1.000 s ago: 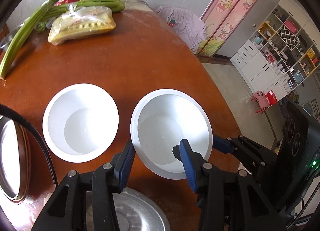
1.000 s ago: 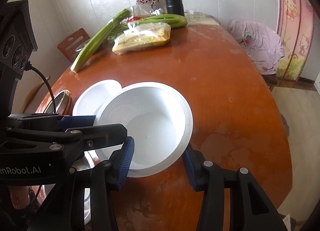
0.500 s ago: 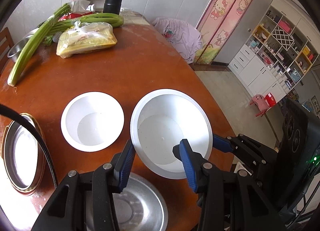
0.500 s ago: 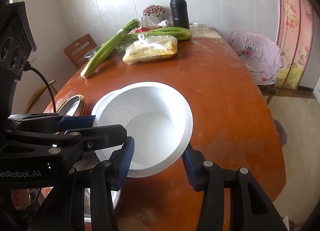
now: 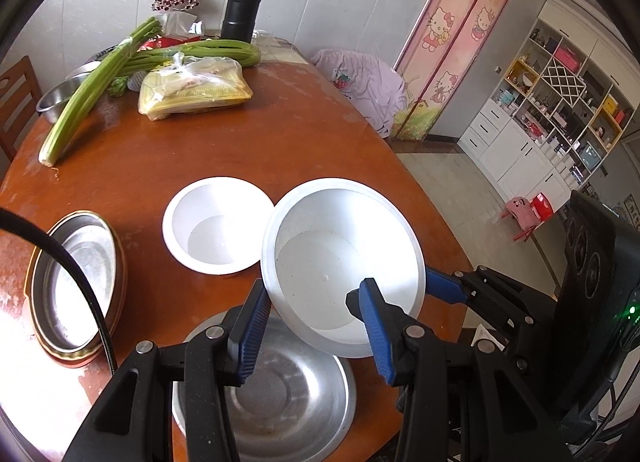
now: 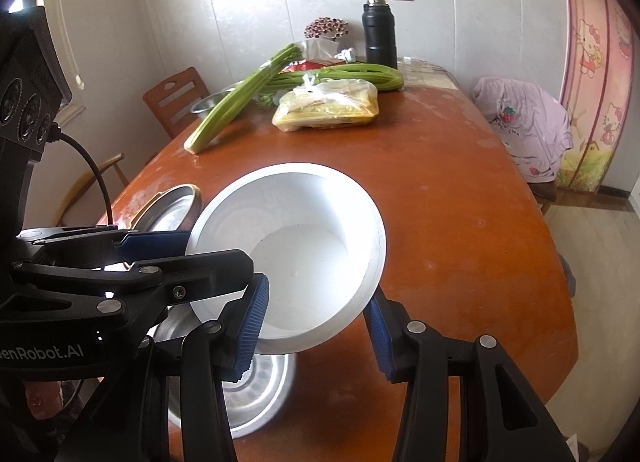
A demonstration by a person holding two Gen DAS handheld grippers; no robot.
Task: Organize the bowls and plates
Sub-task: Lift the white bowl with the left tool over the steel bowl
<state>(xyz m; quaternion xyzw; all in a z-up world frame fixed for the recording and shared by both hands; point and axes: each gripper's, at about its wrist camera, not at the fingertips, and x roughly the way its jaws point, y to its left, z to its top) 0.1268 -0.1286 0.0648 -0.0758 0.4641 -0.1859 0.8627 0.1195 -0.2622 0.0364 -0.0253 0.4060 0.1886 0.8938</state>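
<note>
The big white bowl [image 5: 342, 262] hangs tilted above the tabletop [image 5: 248, 141], both grippers' jaws clamped part-open on its near rim, so I'd level it and lower it gently into the smaller white bowl [image 5: 218, 223] alongside.

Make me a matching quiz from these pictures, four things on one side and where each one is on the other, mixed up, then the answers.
Things:
1. big white bowl
2. small white bowl
3. black flask
4. steel plate

Places:
A. far end of the table, by the wall
B. under the left tongs
C. lifted, gripped at its rim
D. sitting on the table, mid-way

Pairs: 1-C, 2-D, 3-A, 4-B
</note>
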